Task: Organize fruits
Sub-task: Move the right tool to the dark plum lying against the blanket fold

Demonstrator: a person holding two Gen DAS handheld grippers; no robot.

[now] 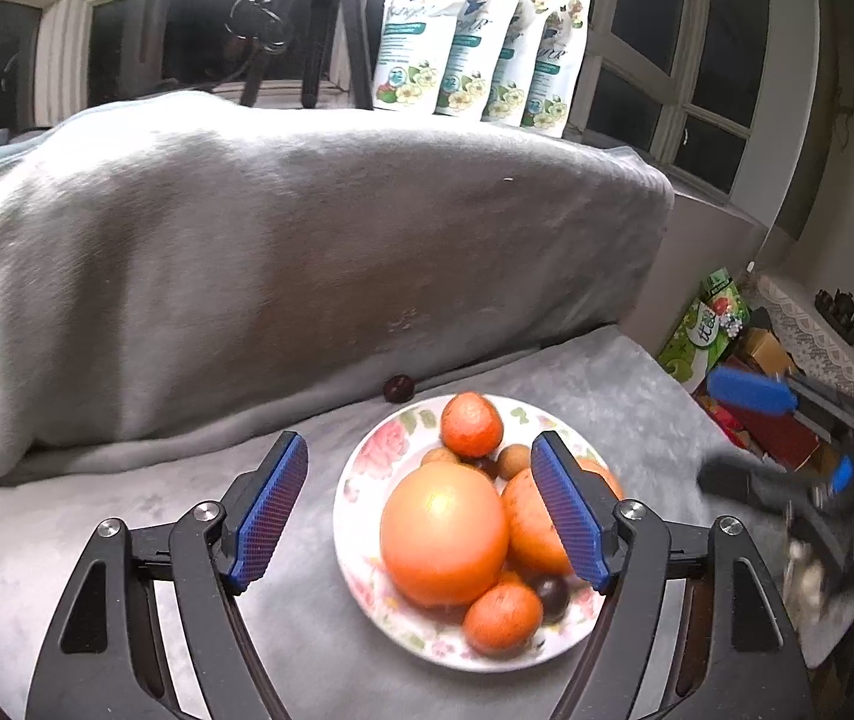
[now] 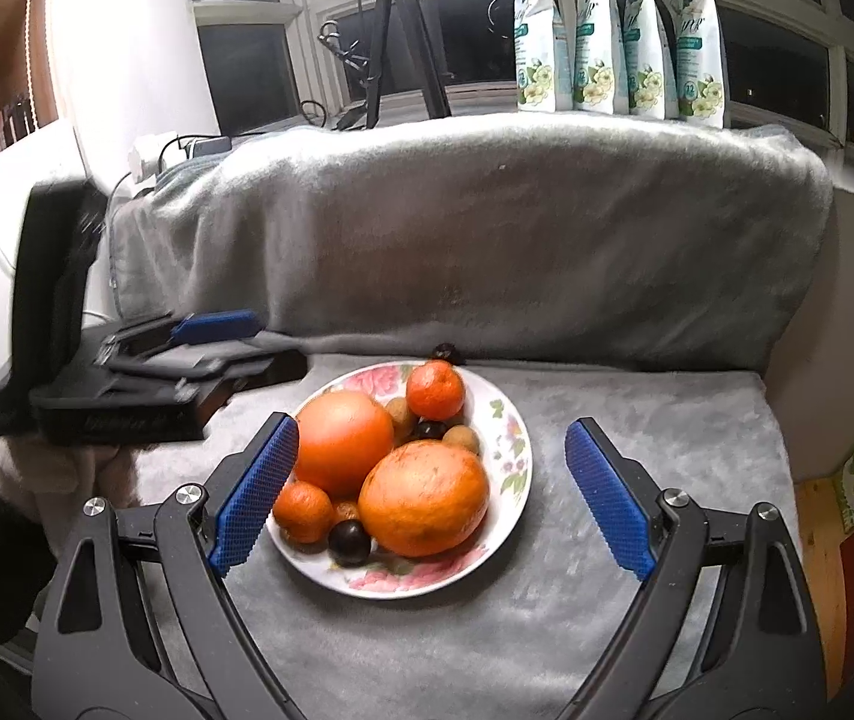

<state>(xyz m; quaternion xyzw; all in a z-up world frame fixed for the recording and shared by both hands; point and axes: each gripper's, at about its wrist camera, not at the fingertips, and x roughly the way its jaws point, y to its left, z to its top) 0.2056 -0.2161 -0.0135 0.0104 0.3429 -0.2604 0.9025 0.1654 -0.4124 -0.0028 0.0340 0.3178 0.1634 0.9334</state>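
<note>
Both grippers (left (image 1: 420, 510), right (image 2: 433, 492)) hung above the round flowery white plate (image 2: 511, 438), jaws wide, holding nothing.

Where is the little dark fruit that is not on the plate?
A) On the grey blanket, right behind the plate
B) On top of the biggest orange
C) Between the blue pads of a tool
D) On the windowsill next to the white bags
A: the little dark fruit lies alone on the grey blanket, just past the far rim of the plate, where the seat meets the backrest.
</note>
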